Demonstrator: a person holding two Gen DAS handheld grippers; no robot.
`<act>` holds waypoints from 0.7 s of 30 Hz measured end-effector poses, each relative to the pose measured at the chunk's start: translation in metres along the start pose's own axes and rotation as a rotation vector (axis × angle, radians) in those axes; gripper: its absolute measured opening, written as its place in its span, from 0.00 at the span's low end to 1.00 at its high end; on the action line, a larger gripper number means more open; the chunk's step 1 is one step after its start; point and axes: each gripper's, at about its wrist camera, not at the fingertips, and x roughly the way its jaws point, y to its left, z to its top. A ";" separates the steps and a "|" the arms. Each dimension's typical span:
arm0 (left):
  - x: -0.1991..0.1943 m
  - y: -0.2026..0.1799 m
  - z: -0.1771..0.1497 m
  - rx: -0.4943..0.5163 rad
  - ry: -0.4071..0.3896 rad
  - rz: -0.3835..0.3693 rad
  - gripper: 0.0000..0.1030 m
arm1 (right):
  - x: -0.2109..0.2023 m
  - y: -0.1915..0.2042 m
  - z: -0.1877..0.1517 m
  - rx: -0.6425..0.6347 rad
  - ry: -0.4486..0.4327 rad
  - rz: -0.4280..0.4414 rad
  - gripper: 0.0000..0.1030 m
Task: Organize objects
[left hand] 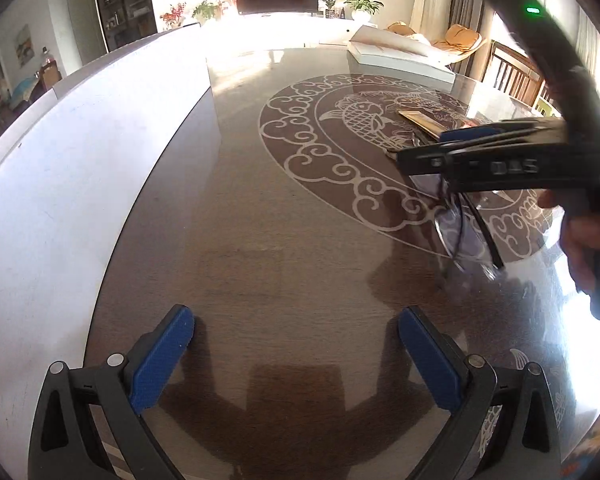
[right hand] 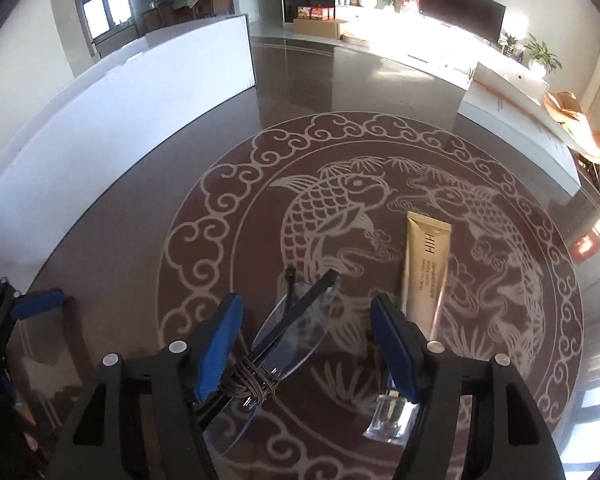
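- Our right gripper, black with blue pads, points down at the dark brown glass-topped table; its jaws stand apart, and the folded rimless glasses with black arms lie between them.
- The glasses sit nearer our left pad; the hinge end, wound with brown wire, is right beside that pad, though we cannot tell whether it touches. The right pad stands clear of the lens.
- Just past our right pad lies the gold tube with dark lettering, its clear cap close under that finger and its flat end pointing away from us.
- Our left gripper hovers with jaws wide apart and nothing between them over bare tabletop; from there the right gripper is ahead and to the right, seen side-on, with the glasses below its tips.
- A white board walls the table's far left side, and a white flat box sits at the far right edge; between them the white carp-and-cloud inlay is open surface.
- The lenses are clear and frameless, and the arms are crossed over them.
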 end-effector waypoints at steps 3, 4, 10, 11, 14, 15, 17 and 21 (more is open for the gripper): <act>-0.001 0.002 -0.001 -0.002 -0.003 0.001 1.00 | -0.055 -0.029 -0.032 0.212 -0.172 0.040 0.97; -0.002 0.002 -0.002 -0.003 -0.003 0.001 1.00 | -0.066 -0.037 -0.043 0.268 -0.194 0.005 0.98; -0.004 0.003 -0.004 -0.008 -0.004 0.003 1.00 | -0.078 -0.079 -0.099 0.310 -0.061 -0.256 0.98; -0.005 0.003 -0.004 -0.010 -0.004 0.004 1.00 | -0.081 -0.084 -0.110 0.329 -0.050 -0.271 0.98; 0.001 0.005 -0.003 -0.012 -0.005 0.007 1.00 | -0.086 -0.099 -0.131 0.355 0.001 -0.278 0.98; 0.001 0.006 -0.003 -0.013 -0.005 0.008 1.00 | -0.086 -0.098 -0.134 0.354 0.014 -0.284 0.98; 0.002 0.005 -0.002 -0.013 -0.005 0.008 1.00 | -0.088 -0.093 -0.141 0.359 0.018 -0.288 0.98; 0.001 0.005 -0.003 -0.012 -0.002 0.005 1.00 | -0.076 -0.076 -0.131 0.345 0.010 -0.305 0.99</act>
